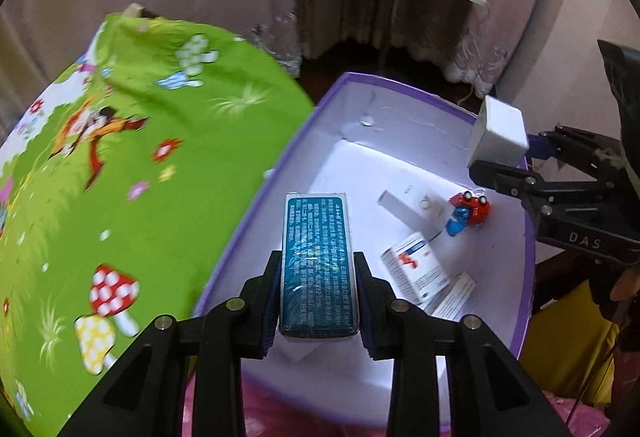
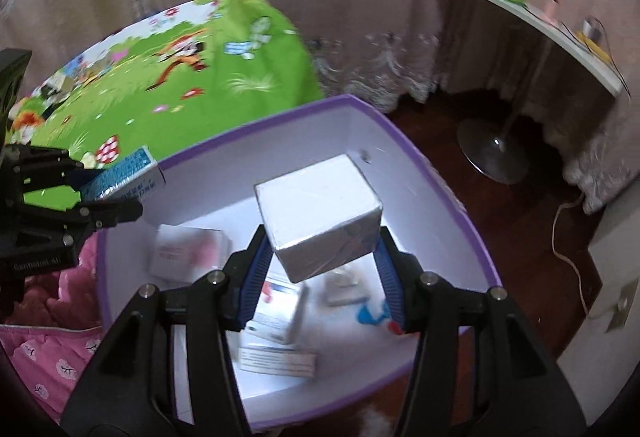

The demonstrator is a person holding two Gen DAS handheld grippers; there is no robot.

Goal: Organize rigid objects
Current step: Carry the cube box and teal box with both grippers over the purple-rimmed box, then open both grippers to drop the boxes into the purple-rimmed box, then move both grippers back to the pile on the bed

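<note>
**Ana:** Teal box first: where was it, and how did it look to handle?

**Ben:** It sat clamped between the pads of the left gripper, held by its long sides near the bottom end, the printed face up toward the camera. It hung over the near-left part of the purple-rimmed storage box. I judged it a light, stiff carton; its wrap looked glossy, so a bit slippery. Gripping across the narrow width, as here, seemed the sound hold.

**Ana:** And the white one?

**Ben:** The white cube box was pinched by the right gripper, jaws set fairly wide around its lower corners, one corner pointing down. Probably light cardboard that could dent under hard pressure. It hovered above the middle of the storage box.

**Ana:** What lay underneath?

**Ben:** Several small cartons, among them a red-and-white medicine box at about five o'clock from the teal box's top end, and a toy car at three o'clock. I could not tell whether any of them touched.

**Ana:** The poses?

**Ben:** Both grippers pitched steeply down into the storage box, facing roughly the same way; in the left view the right gripper entered from two o'clock. A green cartoon blanket lay at nine o'clock of the storage box.
</note>
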